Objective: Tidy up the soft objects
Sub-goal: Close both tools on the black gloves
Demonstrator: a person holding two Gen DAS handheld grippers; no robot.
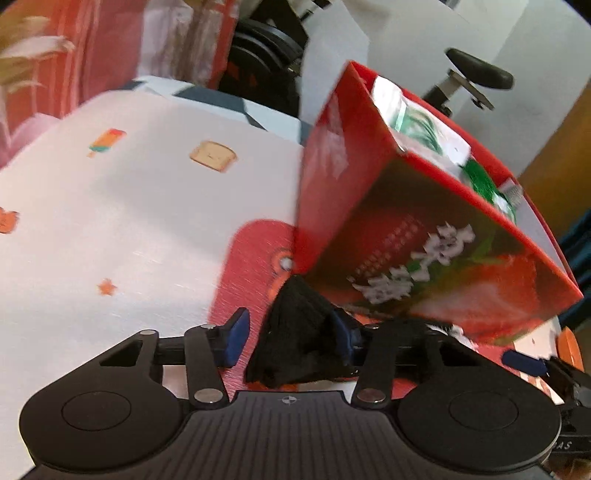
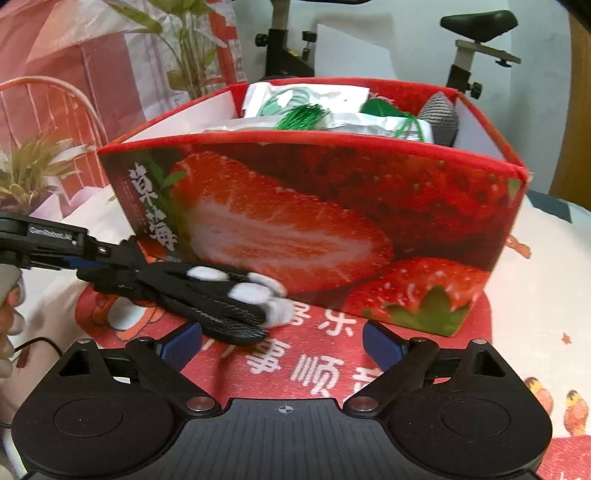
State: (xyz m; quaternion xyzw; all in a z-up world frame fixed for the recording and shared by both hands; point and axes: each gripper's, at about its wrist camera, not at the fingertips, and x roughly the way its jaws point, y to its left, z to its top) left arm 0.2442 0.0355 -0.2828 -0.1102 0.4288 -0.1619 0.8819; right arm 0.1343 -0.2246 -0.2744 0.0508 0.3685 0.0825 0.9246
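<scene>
A black sock [image 1: 295, 332] with white fluffy spots [image 2: 251, 293] lies on a red mat [image 2: 295, 369], against the front of a red strawberry-print box [image 2: 314, 221]. My left gripper [image 1: 291, 332] straddles the sock's dark end. Its right pad touches the fabric, while a strip of mat shows between the left pad [image 1: 236, 332] and the sock. In the right wrist view the left gripper [image 2: 110, 266] comes in from the left at that end. My right gripper [image 2: 282, 347] stands open just in front of the box [image 1: 424, 240]; the spotted toe end lies ahead of its left finger.
The box holds white packets with green thread [image 2: 306, 114] and a grey knitted piece [image 2: 441, 114]. A white printed cloth [image 1: 110, 221] covers the table. An exercise bike [image 2: 476, 22], potted plants [image 2: 184, 55] and a red bag [image 2: 55, 110] stand behind. A hand [image 2: 7, 302] shows at the left edge.
</scene>
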